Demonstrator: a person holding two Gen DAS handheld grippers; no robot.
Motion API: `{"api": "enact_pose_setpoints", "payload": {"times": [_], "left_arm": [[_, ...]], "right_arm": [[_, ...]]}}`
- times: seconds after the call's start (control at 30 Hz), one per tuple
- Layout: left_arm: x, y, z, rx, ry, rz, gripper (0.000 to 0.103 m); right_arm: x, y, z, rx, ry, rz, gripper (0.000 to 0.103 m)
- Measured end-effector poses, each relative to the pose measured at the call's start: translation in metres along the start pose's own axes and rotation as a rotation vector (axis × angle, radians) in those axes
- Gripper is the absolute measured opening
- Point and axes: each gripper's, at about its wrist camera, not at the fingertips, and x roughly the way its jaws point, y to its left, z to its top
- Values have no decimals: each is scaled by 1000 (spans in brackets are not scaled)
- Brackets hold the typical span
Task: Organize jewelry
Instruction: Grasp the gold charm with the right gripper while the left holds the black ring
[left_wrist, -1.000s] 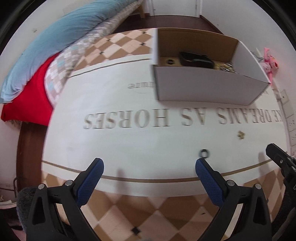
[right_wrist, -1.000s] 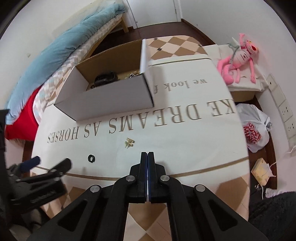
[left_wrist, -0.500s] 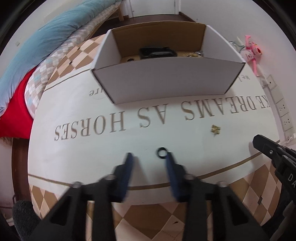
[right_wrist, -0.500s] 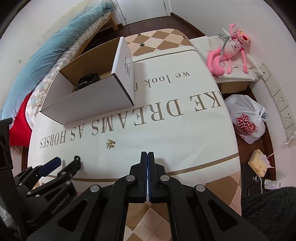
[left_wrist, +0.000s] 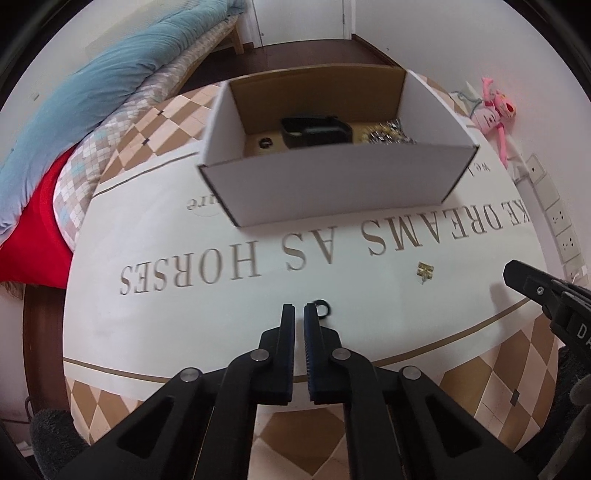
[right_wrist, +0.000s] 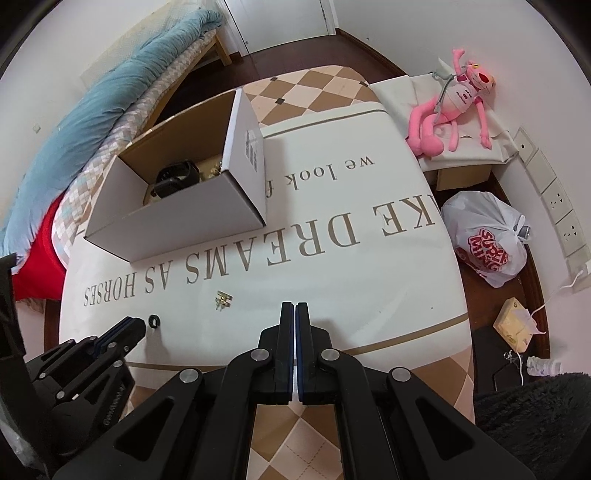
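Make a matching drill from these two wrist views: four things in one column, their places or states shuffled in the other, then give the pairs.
Things:
1. black ring
2. gold earring
3. black watch
4. right gripper

Places or states:
A. inside the white box
B. fingers shut, holding nothing
C. on the cloth just off the left gripper's right fingertip
D. alone on the cloth under the letters "AMS"

Pairs: 1-C, 2-D, 3-A, 4-B
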Motion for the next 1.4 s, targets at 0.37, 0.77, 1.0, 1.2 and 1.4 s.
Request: {"api": "enact_pose_setpoints", "payload": {"times": [0.37,0.77,1.0,1.2,1.4], "left_arm": [[-15,48,0,-96,-15,12,3],[12,77,-14,-197,85,97,54],[9,68,-12,-191,66,82,76],[11,31,-2,-126,62,8,76],[19,2,3,-56,59,1,65]], "right_arm": [[1,15,6,-15,3,80,28],[40,68,-2,-207,7,-5,33],[41,70,-9,-237,-30,-46,13],[17,38,-7,-109,-50,5,13],[4,24,0,-85,-63,-16,13]]}}
